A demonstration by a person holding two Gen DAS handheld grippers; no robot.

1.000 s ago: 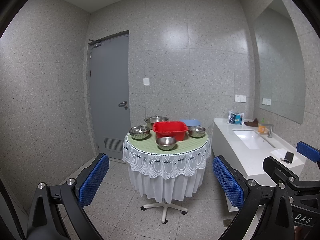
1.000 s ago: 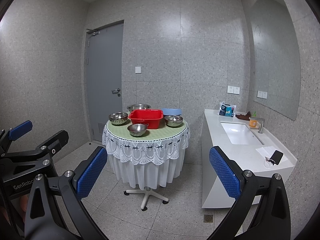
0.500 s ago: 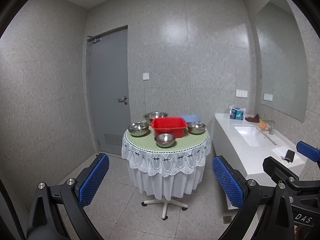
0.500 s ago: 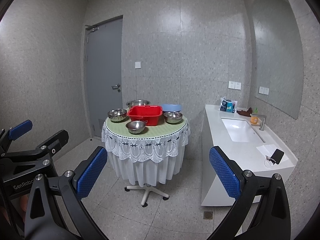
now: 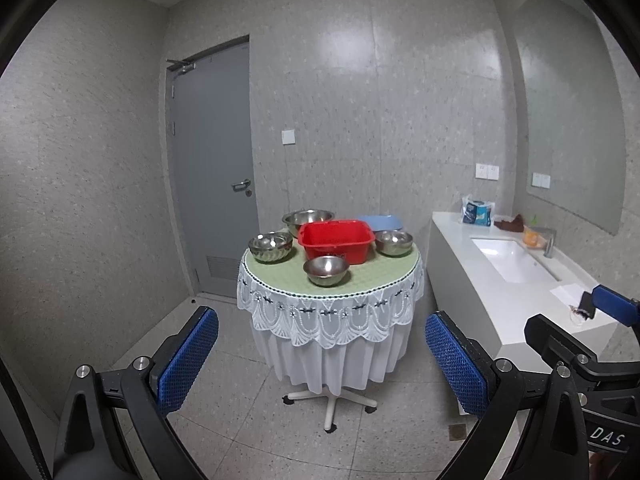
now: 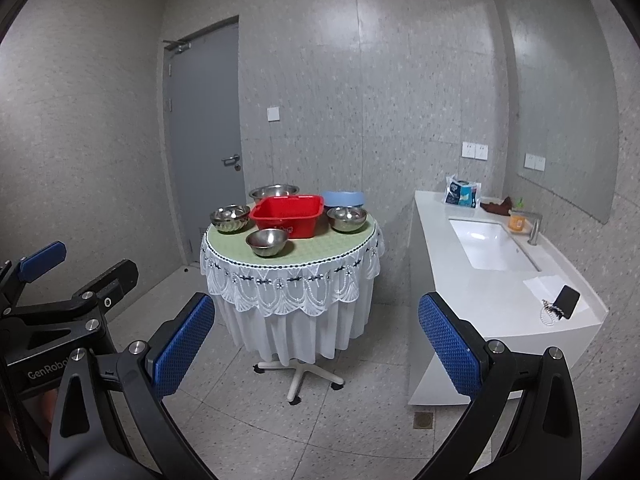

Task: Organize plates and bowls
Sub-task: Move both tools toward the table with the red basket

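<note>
While both grippers hang well apart from the round worktop, nothing is grasped yet.

Left gripper [image 5: 320, 364]: jaws released, wide apart, empty.
Right gripper [image 6: 316, 344]: jaws released, wide apart, empty.
Worktop [image 5: 360, 280]: round, with a green top cloth and a white lace skirt, on a pedestal foot with small wheels.
Red basin [image 5: 335, 239]: at the centre of the worktop, empty as far as I can see.
Front bowl [image 5: 326, 269]: steel, at 6 o'clock of the basin, just beside it, nearest to the grippers.
Left bowl [image 5: 271, 245]: steel with ribbed wall, at 9 o'clock of the basin.
Back bowl [image 5: 308, 219]: the widest one, at 11 o'clock, partly hidden behind the basin.
Right bowl [image 5: 393, 241]: steel, at 3 o'clock of the basin.
Blue dish [image 5: 380, 222]: at 1 o'clock, behind the basin; plate or bowl, I cannot tell.
Handling: the steel bowls are probably light, stiff and slippery; I would pinch the rim, one jaw inside and one outside.
Obstacles: the basin wall stands close to the front bowl; a push may roll the worktop.
Surroundings: sink counter [image 6: 480, 296] at 3 o'clock, with a phone [image 6: 568, 298] near its edge; grey door [image 5: 212, 168] at 10 o'clock.
</note>
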